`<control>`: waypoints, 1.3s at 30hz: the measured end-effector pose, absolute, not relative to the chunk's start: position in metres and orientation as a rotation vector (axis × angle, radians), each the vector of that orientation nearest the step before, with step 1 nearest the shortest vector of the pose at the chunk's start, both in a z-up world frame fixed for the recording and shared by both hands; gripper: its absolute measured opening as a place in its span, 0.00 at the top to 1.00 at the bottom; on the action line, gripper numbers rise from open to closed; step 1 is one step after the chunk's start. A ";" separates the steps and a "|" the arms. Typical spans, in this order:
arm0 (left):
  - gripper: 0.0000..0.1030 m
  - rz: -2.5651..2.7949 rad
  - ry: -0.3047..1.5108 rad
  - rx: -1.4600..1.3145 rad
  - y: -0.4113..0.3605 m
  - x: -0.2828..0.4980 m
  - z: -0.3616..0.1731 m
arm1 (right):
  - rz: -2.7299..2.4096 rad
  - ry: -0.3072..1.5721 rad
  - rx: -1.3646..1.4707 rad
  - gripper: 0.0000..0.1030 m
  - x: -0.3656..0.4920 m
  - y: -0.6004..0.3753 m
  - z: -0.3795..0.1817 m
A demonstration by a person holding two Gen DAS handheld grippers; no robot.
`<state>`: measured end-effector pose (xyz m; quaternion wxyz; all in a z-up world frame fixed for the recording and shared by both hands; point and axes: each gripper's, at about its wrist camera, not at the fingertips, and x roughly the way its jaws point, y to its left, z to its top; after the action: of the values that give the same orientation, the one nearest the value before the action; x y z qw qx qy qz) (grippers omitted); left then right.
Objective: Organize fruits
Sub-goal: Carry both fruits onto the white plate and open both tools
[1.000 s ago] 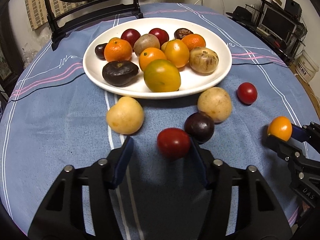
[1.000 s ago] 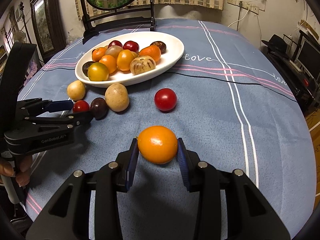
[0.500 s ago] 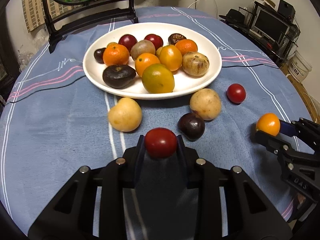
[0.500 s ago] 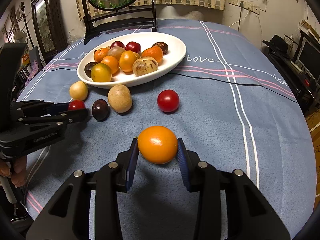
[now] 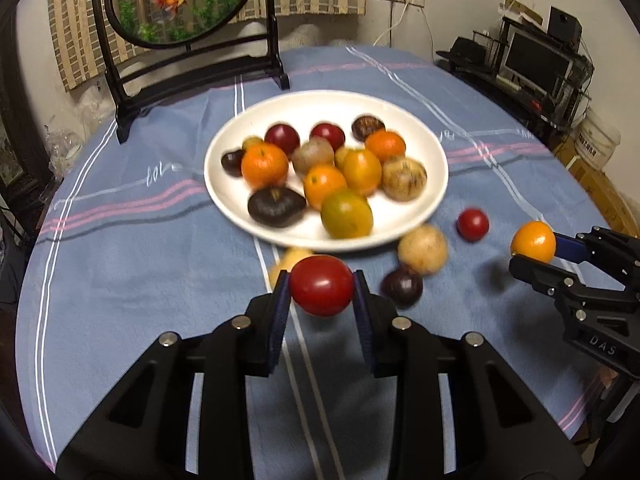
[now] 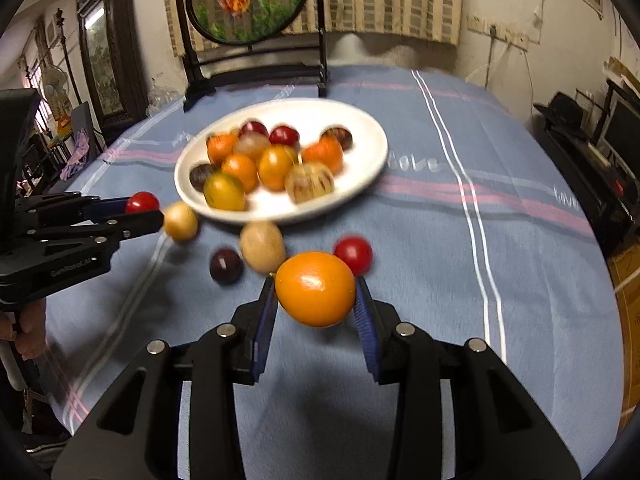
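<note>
Step in hand, as judged: transfer of loose fruit to the plate (image 5: 434, 184). A red fruit (image 5: 321, 290) is clamped in the left hand-held gripper (image 5: 321, 292), clear of the tabletop (image 5: 140, 272). An orange fruit (image 6: 315, 288) is clamped likewise in the right hand-held gripper (image 6: 316, 300).

Next move: both are to be carried over the rim and released onto bare plate, which is crowded at its centre.

Noted between grippers and plate: two tan fruits (image 5: 422, 249), a dark fruit (image 5: 401, 287) and a small red fruit (image 5: 473, 224); knocking is possible. A framed goldfish panel (image 5: 184, 0) stands behind the plate.
</note>
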<state>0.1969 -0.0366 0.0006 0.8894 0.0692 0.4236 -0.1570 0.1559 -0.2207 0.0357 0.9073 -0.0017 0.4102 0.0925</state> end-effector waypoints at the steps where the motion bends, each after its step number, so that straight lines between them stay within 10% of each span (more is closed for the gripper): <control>1: 0.70 -0.322 0.876 0.137 -0.035 0.201 0.004 | 0.195 0.830 -0.010 0.63 0.162 -0.218 0.043; 24: 0.68 -0.195 0.899 0.049 -0.043 0.344 0.001 | 0.193 0.856 0.094 0.60 0.329 -0.190 0.032; 28: 0.40 -0.156 0.870 0.013 -0.040 0.345 0.003 | 0.161 0.798 0.072 0.51 0.321 -0.191 0.036; 39: 0.17 -0.131 0.823 0.087 -0.050 0.294 0.013 | 0.114 0.775 0.103 0.42 0.274 -0.224 0.051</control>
<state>0.2941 -0.0500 0.0128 0.9136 0.0425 0.3993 -0.0636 0.2738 -0.2243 0.0510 0.9230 0.0503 0.3775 0.0557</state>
